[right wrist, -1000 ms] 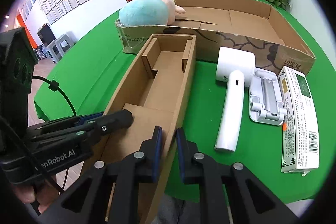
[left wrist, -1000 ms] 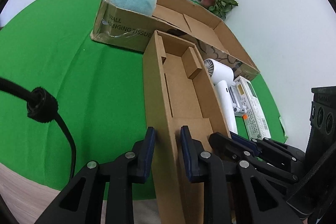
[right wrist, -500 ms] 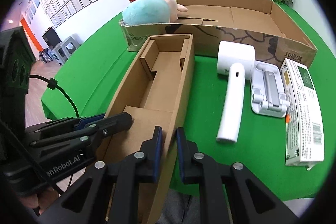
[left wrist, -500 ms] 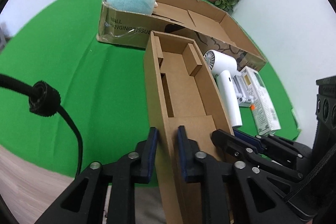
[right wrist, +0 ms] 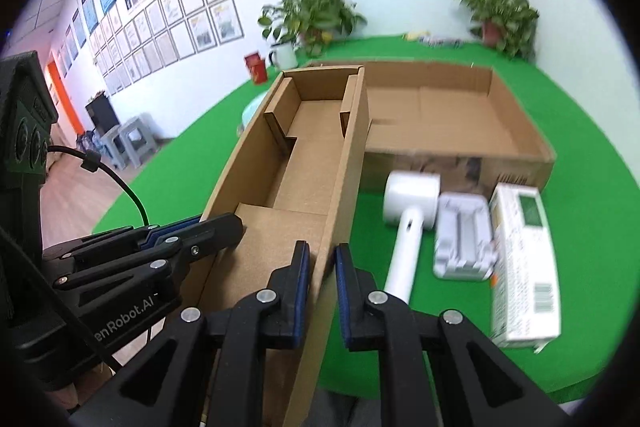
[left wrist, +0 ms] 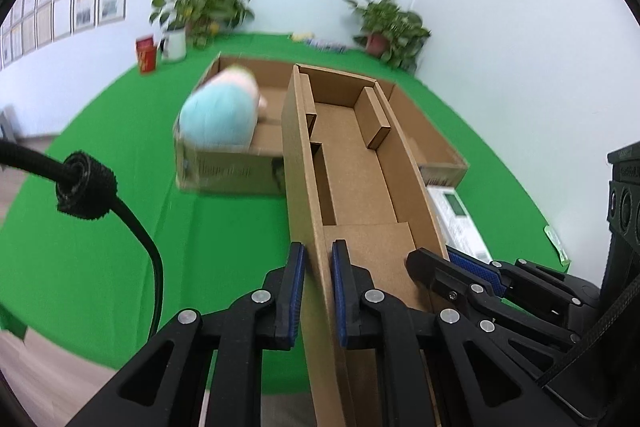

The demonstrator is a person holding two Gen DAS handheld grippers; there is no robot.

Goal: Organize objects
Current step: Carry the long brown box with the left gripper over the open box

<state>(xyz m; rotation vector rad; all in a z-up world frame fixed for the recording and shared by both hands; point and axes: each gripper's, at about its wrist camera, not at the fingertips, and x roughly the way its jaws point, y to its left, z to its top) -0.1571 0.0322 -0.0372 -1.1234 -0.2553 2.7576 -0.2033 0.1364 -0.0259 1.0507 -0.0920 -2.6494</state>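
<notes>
A long narrow cardboard box (left wrist: 356, 163) (right wrist: 304, 155) with inner dividers is held in the air above the green table. My left gripper (left wrist: 318, 263) is shut on its left wall. My right gripper (right wrist: 322, 263) is shut on its right wall, and shows at the right of the left wrist view (left wrist: 452, 263). Behind it lies a large flat cardboard tray (right wrist: 440, 111) with a teal and pink plush toy (left wrist: 220, 115) in its left end. A white hair dryer (right wrist: 408, 211), a white stand (right wrist: 464, 239) and a white carton (right wrist: 524, 259) lie on the table to the right.
The green table (left wrist: 100, 187) has potted plants (right wrist: 312, 15) (right wrist: 500, 15), a white mug (left wrist: 174, 43) and a red box (left wrist: 146, 53) at its far edge. A black cable (left wrist: 132, 223) hangs at the left. Stools (right wrist: 128, 143) stand on the floor beyond the table.
Both grippers have lifted the narrow box and tipped their view upward; its far end now overlaps the large tray. The wall and plants have come into view.
</notes>
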